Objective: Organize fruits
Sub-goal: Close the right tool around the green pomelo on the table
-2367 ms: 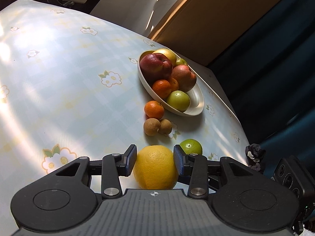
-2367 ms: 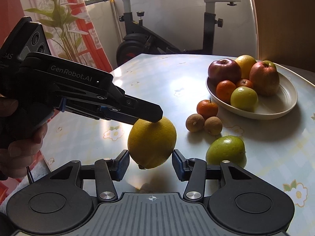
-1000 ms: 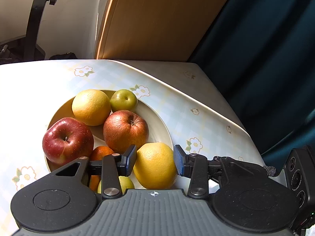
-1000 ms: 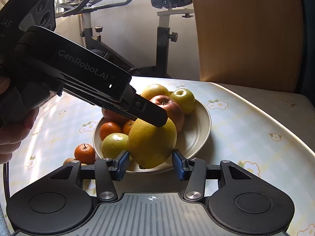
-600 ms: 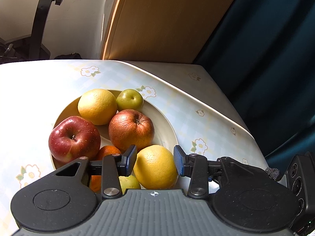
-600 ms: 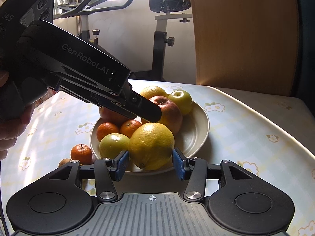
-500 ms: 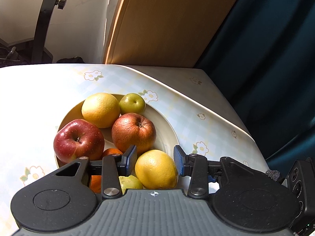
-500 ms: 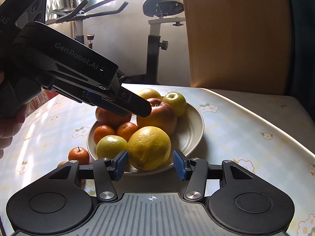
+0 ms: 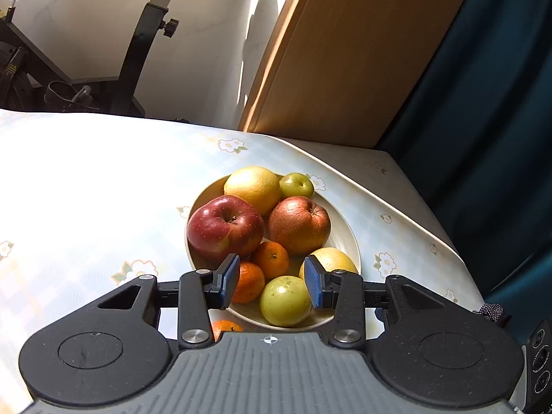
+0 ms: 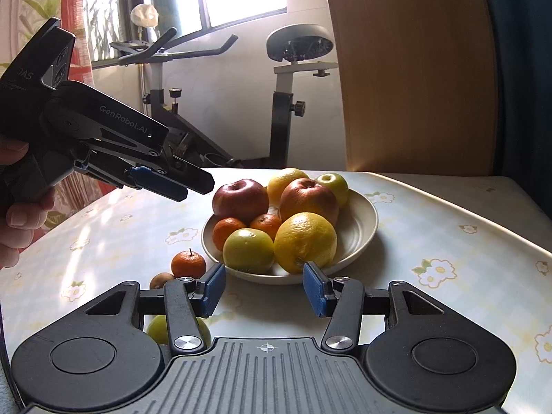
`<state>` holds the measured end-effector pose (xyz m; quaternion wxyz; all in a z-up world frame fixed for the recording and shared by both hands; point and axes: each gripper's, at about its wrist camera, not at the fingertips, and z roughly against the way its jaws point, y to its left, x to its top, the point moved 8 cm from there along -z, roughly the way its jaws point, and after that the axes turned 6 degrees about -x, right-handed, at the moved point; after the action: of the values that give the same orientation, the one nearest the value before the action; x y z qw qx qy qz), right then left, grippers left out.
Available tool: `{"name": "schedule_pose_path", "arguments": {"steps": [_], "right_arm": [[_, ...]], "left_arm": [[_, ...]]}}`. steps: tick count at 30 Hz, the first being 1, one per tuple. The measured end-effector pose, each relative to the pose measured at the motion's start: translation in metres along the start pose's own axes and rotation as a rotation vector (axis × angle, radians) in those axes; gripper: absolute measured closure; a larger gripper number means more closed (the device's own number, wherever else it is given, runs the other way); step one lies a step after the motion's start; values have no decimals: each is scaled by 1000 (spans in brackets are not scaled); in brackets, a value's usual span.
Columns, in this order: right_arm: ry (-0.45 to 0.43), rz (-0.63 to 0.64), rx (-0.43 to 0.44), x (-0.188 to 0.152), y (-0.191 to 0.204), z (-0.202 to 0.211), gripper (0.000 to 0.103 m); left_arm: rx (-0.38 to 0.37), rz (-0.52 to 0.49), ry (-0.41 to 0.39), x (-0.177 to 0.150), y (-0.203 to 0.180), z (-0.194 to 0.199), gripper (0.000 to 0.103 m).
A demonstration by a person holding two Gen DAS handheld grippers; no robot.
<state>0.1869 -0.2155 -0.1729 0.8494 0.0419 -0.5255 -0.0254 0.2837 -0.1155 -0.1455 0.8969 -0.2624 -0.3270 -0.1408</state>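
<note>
A cream bowl (image 10: 362, 220) on the table holds red apples, green apples, small oranges and two large yellow citrus fruits. The yellow citrus (image 10: 305, 241) I carried now rests at the bowl's front right, also in the left wrist view (image 9: 331, 258). My left gripper (image 9: 272, 281) is open and empty, raised above the bowl's near side; it shows from the side in the right wrist view (image 10: 193, 186). My right gripper (image 10: 264, 288) is open and empty, just in front of the bowl.
A tangerine (image 10: 188, 264), a small brown fruit (image 10: 160, 279) and a green apple (image 10: 162, 327) lie on the table left of the bowl. The table's edge (image 10: 483, 220) runs at the right. An exercise bike (image 10: 283, 96) and a wooden panel (image 10: 414, 69) stand behind.
The left gripper carried the yellow citrus from the table to the bowl, opened and let it go there, then lifted back and left. The right gripper pulled back from the bowl.
</note>
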Motion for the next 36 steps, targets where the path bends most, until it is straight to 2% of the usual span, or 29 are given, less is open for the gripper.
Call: {"name": "schedule_pose_path", "arguments": {"steps": [8,17,20,23,30,36], "right_arm": [[8,120,108,-16,42,15,55],[87,245,114,-36,64,6,55],[88,232,110,-40,62,3,52],[89,229,130,-41,63,3,57],[96,185,162,-39,56,4,58],[69,107,127,-34,40,6,58]], "left_arm": [[88,10,-52,-27,20,36,59],[109,62,-63,-52,40,59,58],[113,75,-62,-59,46,59,58],[113,91,-62,-63,49,61,58],[110,105,-54,-71,51,61,58],[107,105,-47,-76,52,61,58]]}}
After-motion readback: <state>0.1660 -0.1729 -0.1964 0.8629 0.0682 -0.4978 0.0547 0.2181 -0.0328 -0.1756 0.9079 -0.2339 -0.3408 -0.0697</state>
